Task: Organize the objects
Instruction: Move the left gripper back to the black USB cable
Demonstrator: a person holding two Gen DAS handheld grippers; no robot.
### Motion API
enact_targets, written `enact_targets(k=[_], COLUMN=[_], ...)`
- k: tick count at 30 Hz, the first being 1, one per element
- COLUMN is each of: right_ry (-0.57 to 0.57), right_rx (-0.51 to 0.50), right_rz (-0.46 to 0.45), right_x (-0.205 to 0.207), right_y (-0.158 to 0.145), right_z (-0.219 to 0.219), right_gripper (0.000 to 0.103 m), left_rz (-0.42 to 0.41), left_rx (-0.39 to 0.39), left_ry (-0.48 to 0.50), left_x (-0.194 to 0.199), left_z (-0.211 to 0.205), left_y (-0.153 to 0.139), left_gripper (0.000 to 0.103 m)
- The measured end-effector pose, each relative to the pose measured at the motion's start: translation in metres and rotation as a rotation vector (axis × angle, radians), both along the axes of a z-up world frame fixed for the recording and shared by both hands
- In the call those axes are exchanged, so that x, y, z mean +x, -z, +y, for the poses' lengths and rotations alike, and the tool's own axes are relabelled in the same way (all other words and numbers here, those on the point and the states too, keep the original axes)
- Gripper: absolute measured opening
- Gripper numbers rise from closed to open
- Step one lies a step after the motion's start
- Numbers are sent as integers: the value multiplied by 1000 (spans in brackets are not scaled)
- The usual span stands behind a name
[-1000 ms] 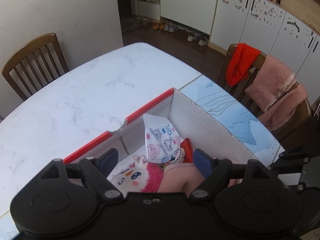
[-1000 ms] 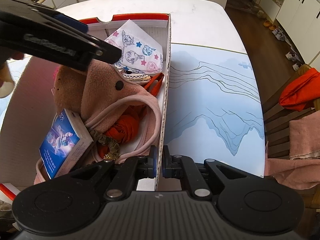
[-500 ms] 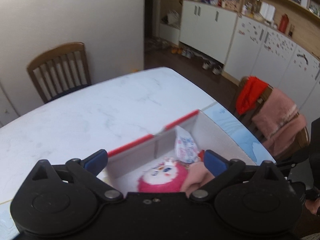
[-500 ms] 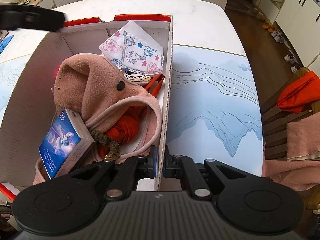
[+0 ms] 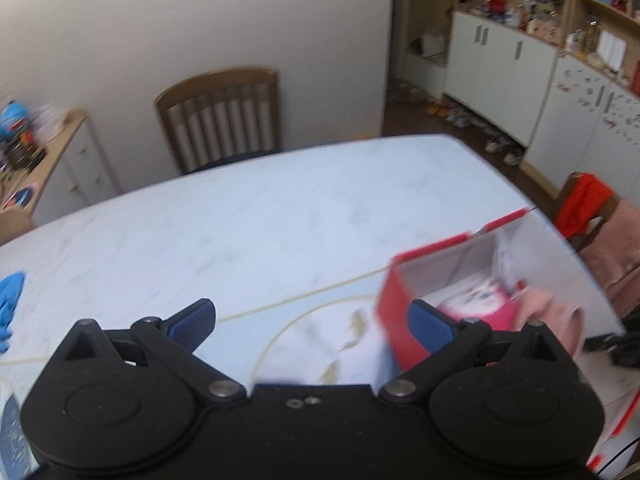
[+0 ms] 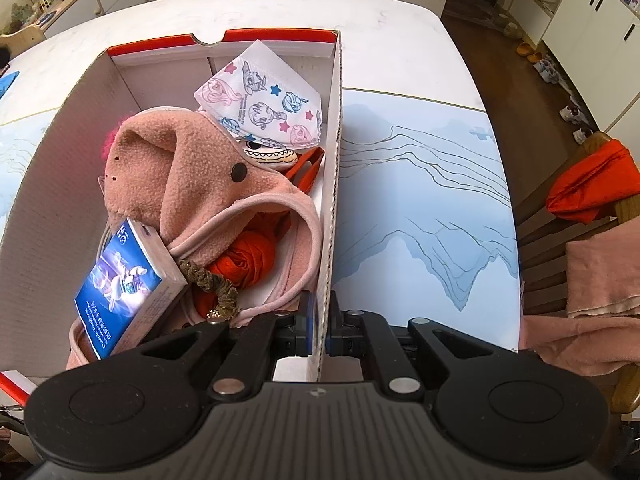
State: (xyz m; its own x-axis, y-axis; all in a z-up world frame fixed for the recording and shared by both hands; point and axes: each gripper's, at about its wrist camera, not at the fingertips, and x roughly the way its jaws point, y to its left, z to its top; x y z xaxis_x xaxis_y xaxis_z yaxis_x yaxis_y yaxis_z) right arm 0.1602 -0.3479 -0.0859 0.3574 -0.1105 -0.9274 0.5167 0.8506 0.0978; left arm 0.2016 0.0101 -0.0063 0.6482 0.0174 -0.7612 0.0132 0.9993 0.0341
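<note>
A red-and-white cardboard box (image 6: 334,184) stands on the table. In it lie a pink fleece hat (image 6: 192,168), a patterned child's mask (image 6: 264,108), a blue booklet (image 6: 124,284), an orange cloth (image 6: 244,260) and a brown scrunchie (image 6: 208,280). My right gripper (image 6: 318,328) is shut on the box's right wall near its front end. My left gripper (image 5: 312,320) is open and empty above the table, left of the box (image 5: 394,312), which shows blurred at the right of the left wrist view.
A blue mountain-print mat (image 6: 420,200) lies right of the box. A blue item (image 5: 8,304) lies at the table's far left. Wooden chairs (image 5: 220,116) stand around; one at the right holds orange and pink cloths (image 6: 588,188). White cabinets (image 5: 500,60) line the back.
My left gripper has lifted out of the box and swung left, away from it. My right gripper has kept its hold on the box wall.
</note>
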Motion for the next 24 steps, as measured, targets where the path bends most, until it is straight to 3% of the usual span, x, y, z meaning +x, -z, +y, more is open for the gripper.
enact_targets(k=[14,19,24], right_ry=[15,16,18], right_rx=[-14,-14,-14], right_rz=[28,28,27], right_x=[4,4,4], right_y=[0,0,0], right_z=[2,2,2], right_gripper=[5,5,5], left_rz=[214,249,259], left_rx=[-17,-15,-29], left_ry=[-153,-180,-200], left_x=[-31,-41,-42], left_z=[46,45,45], left_y=[86,107,114], left_gripper=[101,99,89])
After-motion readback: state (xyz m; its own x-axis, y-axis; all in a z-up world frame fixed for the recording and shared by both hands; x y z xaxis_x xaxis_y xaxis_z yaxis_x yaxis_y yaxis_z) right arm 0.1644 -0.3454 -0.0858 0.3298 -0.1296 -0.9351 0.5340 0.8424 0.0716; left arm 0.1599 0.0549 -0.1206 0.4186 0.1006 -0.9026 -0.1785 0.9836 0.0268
